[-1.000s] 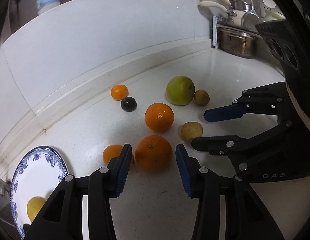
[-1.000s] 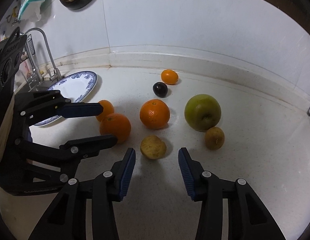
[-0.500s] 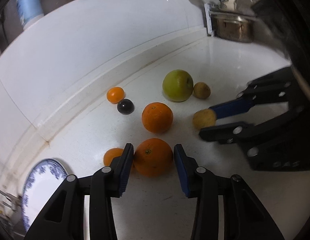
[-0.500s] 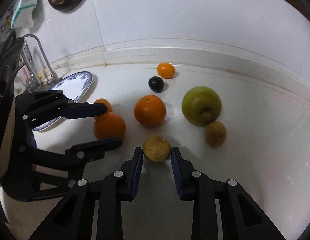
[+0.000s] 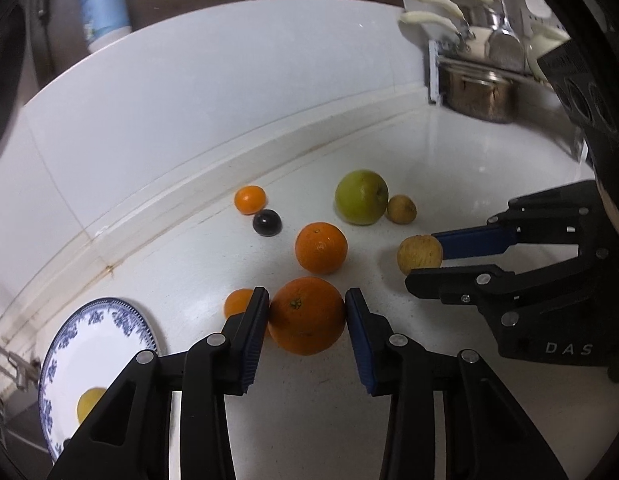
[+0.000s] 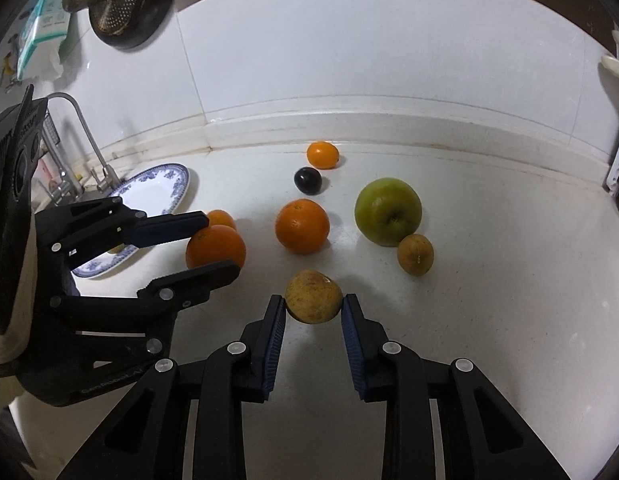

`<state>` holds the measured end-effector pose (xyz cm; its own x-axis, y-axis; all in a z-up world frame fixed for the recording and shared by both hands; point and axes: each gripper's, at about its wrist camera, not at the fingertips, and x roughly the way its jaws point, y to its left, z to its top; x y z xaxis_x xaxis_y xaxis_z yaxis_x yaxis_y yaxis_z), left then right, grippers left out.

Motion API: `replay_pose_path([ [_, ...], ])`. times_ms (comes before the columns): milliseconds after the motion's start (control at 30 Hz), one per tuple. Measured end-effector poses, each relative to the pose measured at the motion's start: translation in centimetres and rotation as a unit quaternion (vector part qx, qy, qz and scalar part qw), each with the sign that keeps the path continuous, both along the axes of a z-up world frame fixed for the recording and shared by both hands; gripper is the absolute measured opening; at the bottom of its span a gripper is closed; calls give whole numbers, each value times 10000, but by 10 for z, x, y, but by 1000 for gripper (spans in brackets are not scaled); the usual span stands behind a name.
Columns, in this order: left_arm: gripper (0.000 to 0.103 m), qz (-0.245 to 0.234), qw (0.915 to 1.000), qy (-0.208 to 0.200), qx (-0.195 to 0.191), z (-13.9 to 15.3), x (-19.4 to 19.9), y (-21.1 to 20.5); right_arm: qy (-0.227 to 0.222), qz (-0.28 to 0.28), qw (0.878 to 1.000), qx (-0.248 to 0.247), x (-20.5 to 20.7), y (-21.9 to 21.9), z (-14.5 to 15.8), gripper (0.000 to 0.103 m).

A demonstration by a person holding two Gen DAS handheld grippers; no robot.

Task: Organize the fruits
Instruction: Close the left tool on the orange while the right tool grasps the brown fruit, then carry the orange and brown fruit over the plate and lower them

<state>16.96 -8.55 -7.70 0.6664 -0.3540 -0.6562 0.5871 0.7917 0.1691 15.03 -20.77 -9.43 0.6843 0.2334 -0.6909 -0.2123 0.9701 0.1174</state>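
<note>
My left gripper [image 5: 307,314] is shut on a large orange [image 5: 306,315] that rests on the white counter; it also shows in the right wrist view [image 6: 215,249]. My right gripper [image 6: 313,306] is shut on a yellow-brown round fruit [image 6: 313,296], also seen in the left wrist view [image 5: 419,254]. A blue-patterned plate [image 5: 73,344] at the left holds a yellow fruit [image 5: 89,402]. A second orange [image 5: 320,247], a green apple [image 5: 361,197], a small brown fruit [image 5: 401,209], a dark plum [image 5: 266,222] and two small tangerines [image 5: 250,199] lie on the counter.
A steel pot [image 5: 479,94] and utensil rack stand at the back right. A faucet [image 6: 83,140] and sink lie beside the plate. The tiled wall [image 6: 349,60] and its raised ledge run behind the fruit. A bottle [image 5: 103,8] stands on the wall's top.
Both grippers moved forward and closed: the left onto the large orange, the right onto the yellow-brown fruit.
</note>
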Motion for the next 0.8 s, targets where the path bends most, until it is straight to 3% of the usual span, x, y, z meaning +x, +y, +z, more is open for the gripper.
replay_pose_path([
  [500,38,564,9949,-129,-831,43,-30,48,-500,171,9986,42,-24,33,44,30],
  [800,38,1048,9887,-301,-1034,61,-44,96,-660,493,9966,82,-30,71,61,30],
])
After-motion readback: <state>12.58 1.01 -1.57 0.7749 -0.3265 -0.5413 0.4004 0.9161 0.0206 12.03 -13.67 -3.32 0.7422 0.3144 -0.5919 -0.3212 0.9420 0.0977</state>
